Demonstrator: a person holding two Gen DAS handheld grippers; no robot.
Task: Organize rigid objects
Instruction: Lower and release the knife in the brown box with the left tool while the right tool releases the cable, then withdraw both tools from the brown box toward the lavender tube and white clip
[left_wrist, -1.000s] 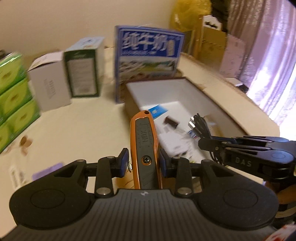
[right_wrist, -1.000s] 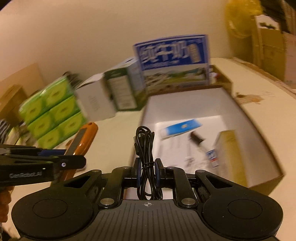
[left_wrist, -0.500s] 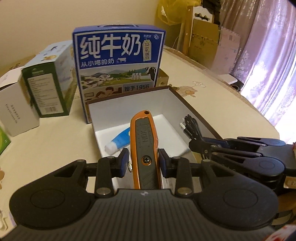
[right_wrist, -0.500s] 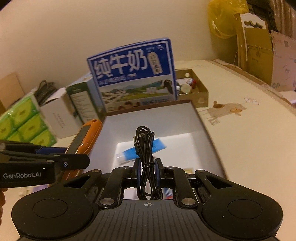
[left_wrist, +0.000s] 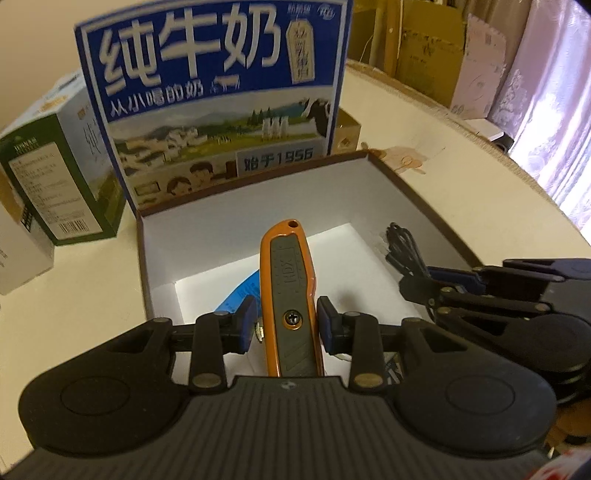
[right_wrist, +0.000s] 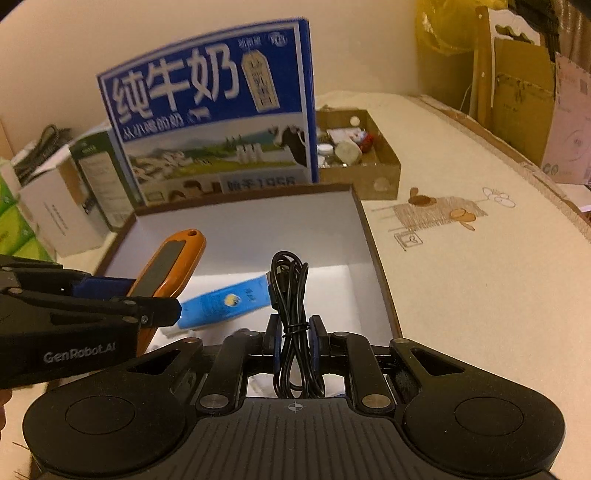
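My left gripper (left_wrist: 286, 326) is shut on an orange and grey utility knife (left_wrist: 288, 284), which sticks forward above the open white-lined box (left_wrist: 251, 192). My right gripper (right_wrist: 294, 341) is shut on a bundled black cable (right_wrist: 290, 291), held upright over the same box (right_wrist: 236, 229). A blue tube (right_wrist: 221, 301) lies on the box floor, partly hidden by the left gripper (right_wrist: 162, 314) and the knife (right_wrist: 170, 258). In the left wrist view the right gripper (left_wrist: 417, 280) reaches in from the right with the cable (left_wrist: 402, 243).
A tall blue milk carton (left_wrist: 218, 99) stands right behind the box. A green-sided box (left_wrist: 55, 173) and a white box (right_wrist: 59, 206) sit to the left. A small cardboard tray (right_wrist: 373, 173) with several small items sits behind on the right. Cardboard boxes (right_wrist: 517, 103) line the table's far edge.
Both grippers have moved forward and down over the white-lined box, which now fills more of each view. The knife and the cable stay gripped as before.
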